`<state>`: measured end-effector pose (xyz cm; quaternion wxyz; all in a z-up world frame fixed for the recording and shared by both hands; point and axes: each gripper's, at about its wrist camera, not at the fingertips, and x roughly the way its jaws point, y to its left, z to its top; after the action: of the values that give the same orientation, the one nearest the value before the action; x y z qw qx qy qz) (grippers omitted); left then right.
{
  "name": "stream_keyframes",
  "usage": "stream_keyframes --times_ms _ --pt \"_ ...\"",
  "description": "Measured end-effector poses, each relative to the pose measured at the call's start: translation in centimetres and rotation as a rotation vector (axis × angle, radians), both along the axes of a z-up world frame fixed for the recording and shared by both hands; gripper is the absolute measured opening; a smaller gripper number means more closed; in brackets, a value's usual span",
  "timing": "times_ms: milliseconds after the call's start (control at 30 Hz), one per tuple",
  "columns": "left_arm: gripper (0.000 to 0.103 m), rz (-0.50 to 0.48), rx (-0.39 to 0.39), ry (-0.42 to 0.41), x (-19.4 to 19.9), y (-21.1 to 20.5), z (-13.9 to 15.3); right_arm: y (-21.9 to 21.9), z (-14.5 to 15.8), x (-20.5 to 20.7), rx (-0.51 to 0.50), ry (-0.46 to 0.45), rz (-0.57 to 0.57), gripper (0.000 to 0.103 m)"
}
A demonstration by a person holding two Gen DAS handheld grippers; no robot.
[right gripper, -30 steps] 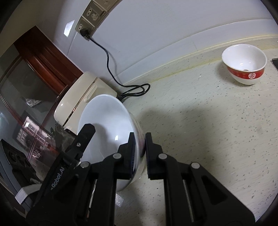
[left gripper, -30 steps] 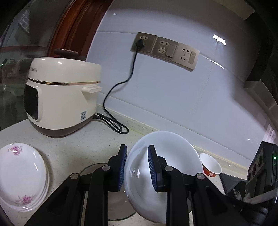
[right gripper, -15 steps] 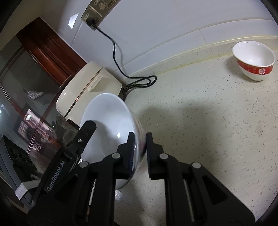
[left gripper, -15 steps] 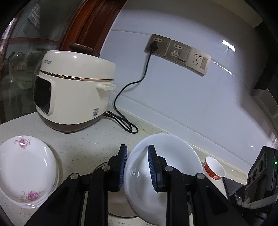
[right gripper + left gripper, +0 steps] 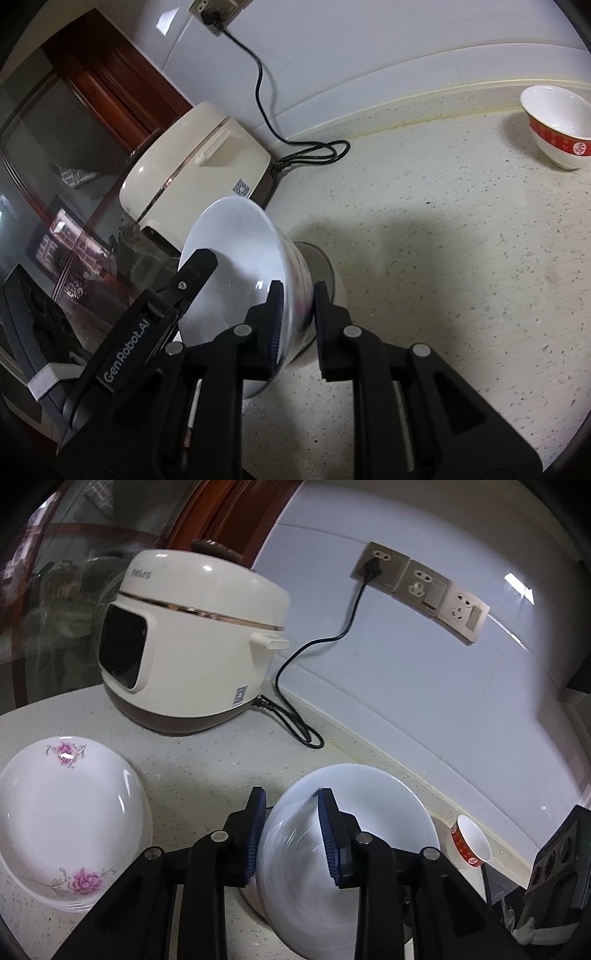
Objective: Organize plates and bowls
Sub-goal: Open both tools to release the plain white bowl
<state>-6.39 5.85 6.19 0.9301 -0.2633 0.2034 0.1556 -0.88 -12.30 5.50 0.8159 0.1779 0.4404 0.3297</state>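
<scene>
A large white bowl (image 5: 365,823) is held tilted above the speckled counter (image 5: 207,775). My left gripper (image 5: 291,830) is shut on its rim, one blue pad inside and one outside. My right gripper (image 5: 297,317) straddles the opposite rim of the same bowl (image 5: 236,254), its jaws now parted a little. A stack of white flowered plates (image 5: 66,812) lies at the lower left. A small white bowl with a red band (image 5: 561,125) stands far right near the wall; it also shows in the left wrist view (image 5: 471,843).
A cream rice cooker (image 5: 192,642) stands at the back left, its black cord (image 5: 314,646) running to wall sockets (image 5: 421,587). A round metal lid or dish (image 5: 325,266) lies under the bowl. A dark appliance (image 5: 554,867) sits at the right edge.
Both grippers carried the white bowl left, toward the rice cooker and flowered plates. The right gripper's jaws have spread apart on the rim.
</scene>
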Motion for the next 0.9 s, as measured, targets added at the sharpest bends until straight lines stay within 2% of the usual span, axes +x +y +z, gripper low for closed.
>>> stream_keyframes --times_ms 433,567,733,867,900 --pt "0.035 0.004 -0.041 0.089 1.2 0.8 -1.7 0.7 -0.6 0.2 -0.023 0.013 -0.003 0.028" --pt "0.035 0.043 -0.001 0.083 1.0 0.9 -1.3 1.0 -0.2 -0.3 -0.052 -0.026 -0.012 0.032" --pt "0.035 0.042 -0.007 0.093 0.9 1.1 -1.6 1.1 -0.1 -0.3 -0.073 -0.045 -0.013 0.032" --pt "0.035 0.048 -0.003 0.101 1.0 1.3 -1.7 1.4 0.5 -0.8 -0.150 -0.119 -0.041 0.033" --pt "0.035 0.049 0.000 0.110 1.3 1.3 -1.8 1.3 0.9 -1.0 -0.174 -0.152 -0.062 0.038"
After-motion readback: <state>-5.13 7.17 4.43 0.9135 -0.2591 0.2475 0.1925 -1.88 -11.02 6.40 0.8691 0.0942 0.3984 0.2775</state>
